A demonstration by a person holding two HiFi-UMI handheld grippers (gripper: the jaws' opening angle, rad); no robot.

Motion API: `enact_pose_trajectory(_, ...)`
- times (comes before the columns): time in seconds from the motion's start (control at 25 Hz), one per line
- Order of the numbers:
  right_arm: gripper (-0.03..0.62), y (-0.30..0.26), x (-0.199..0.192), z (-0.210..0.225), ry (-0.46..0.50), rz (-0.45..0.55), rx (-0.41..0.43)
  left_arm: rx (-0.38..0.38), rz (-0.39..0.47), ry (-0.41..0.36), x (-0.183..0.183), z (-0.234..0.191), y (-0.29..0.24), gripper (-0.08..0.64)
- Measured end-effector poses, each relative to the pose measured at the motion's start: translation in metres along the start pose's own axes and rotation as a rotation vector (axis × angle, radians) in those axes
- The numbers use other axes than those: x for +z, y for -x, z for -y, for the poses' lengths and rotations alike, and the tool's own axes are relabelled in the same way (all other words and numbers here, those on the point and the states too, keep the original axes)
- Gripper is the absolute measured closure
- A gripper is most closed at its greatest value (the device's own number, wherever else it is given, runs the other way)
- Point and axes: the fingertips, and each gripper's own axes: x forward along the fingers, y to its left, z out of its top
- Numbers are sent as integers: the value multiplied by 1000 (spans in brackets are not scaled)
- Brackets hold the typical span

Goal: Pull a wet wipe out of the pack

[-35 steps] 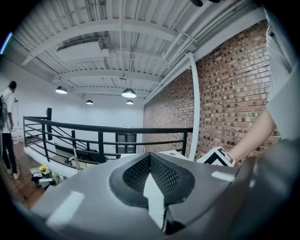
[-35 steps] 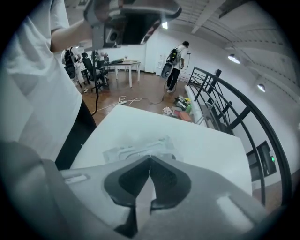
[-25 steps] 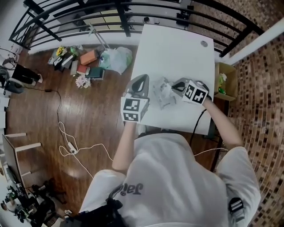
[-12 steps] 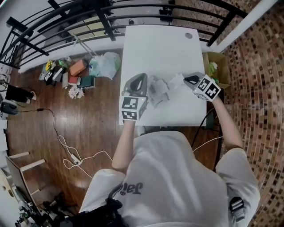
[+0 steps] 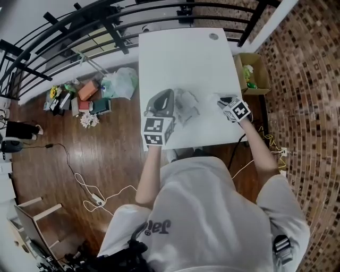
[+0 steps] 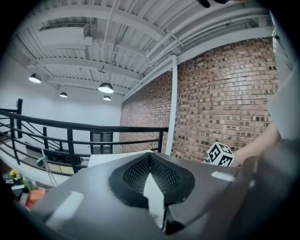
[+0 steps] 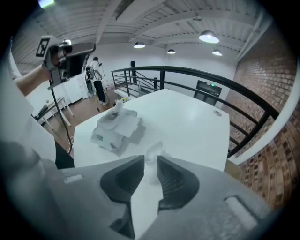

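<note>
The wet wipe pack (image 5: 187, 106) lies crumpled near the middle of the white table (image 5: 186, 58), its flap up in the right gripper view (image 7: 115, 125). My left gripper (image 5: 169, 93) hovers just left of the pack. Its jaws meet at the tips (image 6: 150, 158) with nothing seen between them, and it points level toward the brick wall. My right gripper (image 5: 222, 100) is low over the table's right part, tilted steeply down, well away from the pack. Its jaws (image 7: 151, 161) are opening. A white wet wipe (image 7: 153, 152) sits loose in the gap between them, resting on the table (image 7: 187, 117).
A black railing (image 5: 159, 16) runs behind the table. A cardboard box (image 5: 249, 74) stands on the floor at the table's right. Bags and clutter (image 5: 114, 85) lie on the wood floor at the left, with a white cable (image 5: 101, 196) nearer me. A round grommet (image 5: 213, 36) marks the table's far corner.
My right gripper swung right and down away from the pack, drawing the wipe out, and its jaws have parted. The left gripper stayed beside the pack.
</note>
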Motion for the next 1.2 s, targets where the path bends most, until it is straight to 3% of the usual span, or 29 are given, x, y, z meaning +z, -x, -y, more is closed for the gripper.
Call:
enact_pose_trajectory(0.4,523,97,39,-34,-254,355,-144,-25,46,32,9,-11,48,545)
enact_pose_trajectory(0.52,587,124,45,-68,-305,452,-194,-38,67,32,9,-9,70,545)
enact_pose_trajectory(0.68,600,145,76,-125,-303,580,-188,-26,100,42,9,-4,87,545)
enact_pose_trajectory(0.84,600,171,104,-165,-274,703,-175,-43,104,29,13,37,104,545)
enact_pose_trajectory(1.04,600,223,118,-196,-230,867,-165,25,210,-36,29,81,143,545)
enact_pose_trajectory(1.2,600,266,83,-230,-194,933,-130,71,270,83,34,131,196,545)
